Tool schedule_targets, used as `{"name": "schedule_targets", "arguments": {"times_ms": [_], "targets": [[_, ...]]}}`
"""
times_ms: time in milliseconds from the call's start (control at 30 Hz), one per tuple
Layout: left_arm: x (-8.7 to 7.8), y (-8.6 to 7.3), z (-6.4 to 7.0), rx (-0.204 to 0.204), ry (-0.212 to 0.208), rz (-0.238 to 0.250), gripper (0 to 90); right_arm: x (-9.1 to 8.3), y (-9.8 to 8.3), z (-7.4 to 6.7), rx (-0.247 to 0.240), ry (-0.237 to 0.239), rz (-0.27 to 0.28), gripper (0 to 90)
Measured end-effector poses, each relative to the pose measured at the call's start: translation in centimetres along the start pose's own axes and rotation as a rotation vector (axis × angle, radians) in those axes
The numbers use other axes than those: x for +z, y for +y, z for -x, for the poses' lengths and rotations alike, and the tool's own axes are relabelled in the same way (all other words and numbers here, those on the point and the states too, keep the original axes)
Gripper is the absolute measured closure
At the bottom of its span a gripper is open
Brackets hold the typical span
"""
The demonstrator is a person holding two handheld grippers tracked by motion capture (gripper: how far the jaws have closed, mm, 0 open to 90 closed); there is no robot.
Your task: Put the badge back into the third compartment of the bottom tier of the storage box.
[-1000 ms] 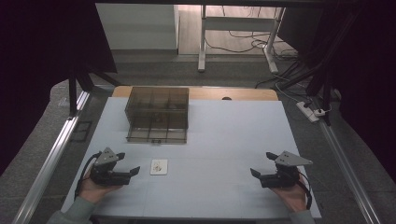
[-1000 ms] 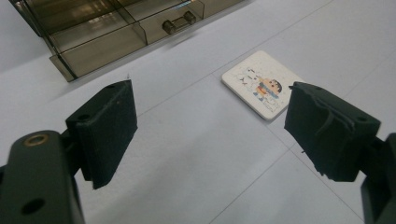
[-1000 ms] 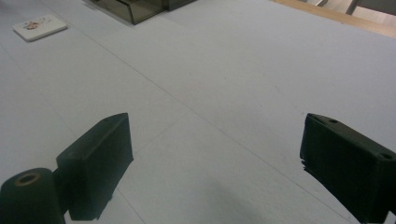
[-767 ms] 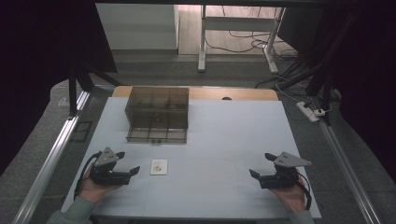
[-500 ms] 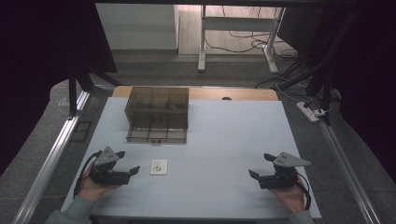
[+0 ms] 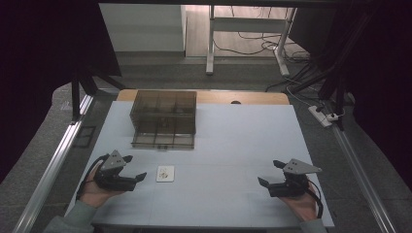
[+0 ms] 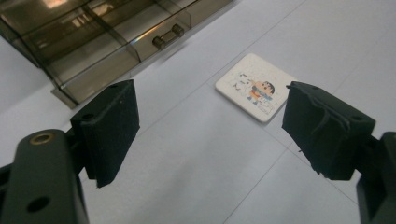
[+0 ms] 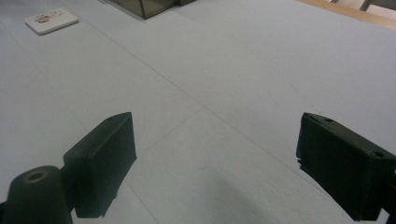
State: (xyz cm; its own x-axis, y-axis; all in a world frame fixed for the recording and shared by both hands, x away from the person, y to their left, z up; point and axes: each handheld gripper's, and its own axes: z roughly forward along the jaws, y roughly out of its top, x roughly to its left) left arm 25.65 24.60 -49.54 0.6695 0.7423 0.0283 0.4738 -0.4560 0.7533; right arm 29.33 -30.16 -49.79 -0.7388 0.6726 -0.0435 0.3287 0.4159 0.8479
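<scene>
Both my grippers, left gripper (image 6: 134, 168) and right gripper (image 6: 269, 174), rest released on the table (image 6: 233, 141); small card (image 6: 165, 173) lies just right of the left.

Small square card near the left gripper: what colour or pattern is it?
The card is white with a colourful cartoon figure printed on it, clearest in the left gripper view.

Readable markings: none.

From between my fingers (image 7: 112, 130) I log one printed item, a small white card (image 7: 256, 87) lying flat on the worktop (image 6: 243, 145), near the smoked plastic drawer box (image 6: 164, 119). It bears a colour cartoon figure and pale outline drawings, but no letters or numbers I can make out. The drawer box, the worktop and my own black pads carry no label, brand or number legible from any view.
</scene>
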Motion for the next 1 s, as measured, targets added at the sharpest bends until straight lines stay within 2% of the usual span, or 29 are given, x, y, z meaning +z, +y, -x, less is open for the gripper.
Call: {"name": "schedule_targets", "arguments": {"times_ms": [300,567,700,833,900,1000], "targets": [[0.1,0.5,-0.6,0.005,-0.037,-0.025,19.2,0.1,0.0,0.0,0.001,0.007,-0.001,12.2],[0.3,1.1,-0.4,0.038,-0.058,-0.043,19.1,0.1,0.0,-0.1,0.003,0.015,-0.002,12.8],[0.6,1.5,-0.6,0.041,-0.087,-0.054,19.2,0.1,0.0,-0.1,0.002,0.015,-0.004,13.0],[0.9,2.1,-0.7,0.063,-0.121,-0.068,19.6,0.2,-0.1,0.0,0.006,0.021,-0.005,12.9],[1.1,2.3,-0.8,0.064,-0.147,-0.06,20.2,0.3,-0.1,-0.1,0.005,0.024,-0.006,12.9],[1.3,2.6,-0.9,0.062,-0.162,-0.05,20.4,0.2,0.0,-0.1,0.011,0.03,-0.001,13.0]]}}
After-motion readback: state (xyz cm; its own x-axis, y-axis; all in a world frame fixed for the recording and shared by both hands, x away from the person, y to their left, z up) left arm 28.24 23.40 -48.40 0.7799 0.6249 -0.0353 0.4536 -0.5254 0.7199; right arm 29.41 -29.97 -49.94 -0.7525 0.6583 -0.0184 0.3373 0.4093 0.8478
